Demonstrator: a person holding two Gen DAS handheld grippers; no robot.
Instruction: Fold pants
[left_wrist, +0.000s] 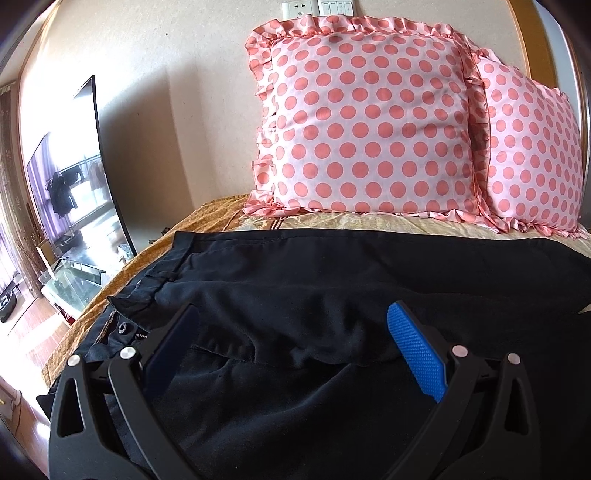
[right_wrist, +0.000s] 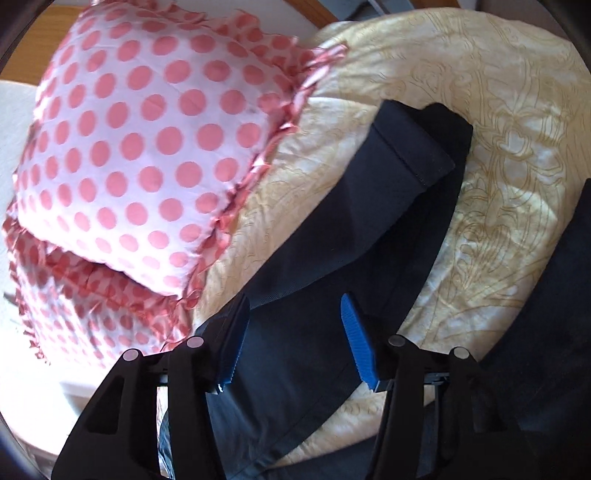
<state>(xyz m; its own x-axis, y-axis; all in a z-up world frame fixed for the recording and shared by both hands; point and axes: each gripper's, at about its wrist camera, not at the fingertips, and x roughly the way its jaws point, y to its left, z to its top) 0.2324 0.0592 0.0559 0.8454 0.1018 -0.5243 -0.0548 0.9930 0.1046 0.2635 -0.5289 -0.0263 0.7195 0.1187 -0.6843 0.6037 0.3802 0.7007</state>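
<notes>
Lying dark on the bedspread (right_wrist: 498, 155), the pants (left_wrist: 332, 280) sit under both released grippers, left gripper (left_wrist: 291, 332) and right gripper (right_wrist: 295, 332); pillows (left_wrist: 365, 122) at twelve o'clock, perhaps touching.

A bed (left_wrist: 221, 218) covered in a cream and gold patterned spread (right_wrist: 498, 155) is seen. Black pants (left_wrist: 332, 280) are laid across it. Two pink polka-dot pillows (left_wrist: 369, 122) are propped at its far edge, apparently against the wall.
</notes>
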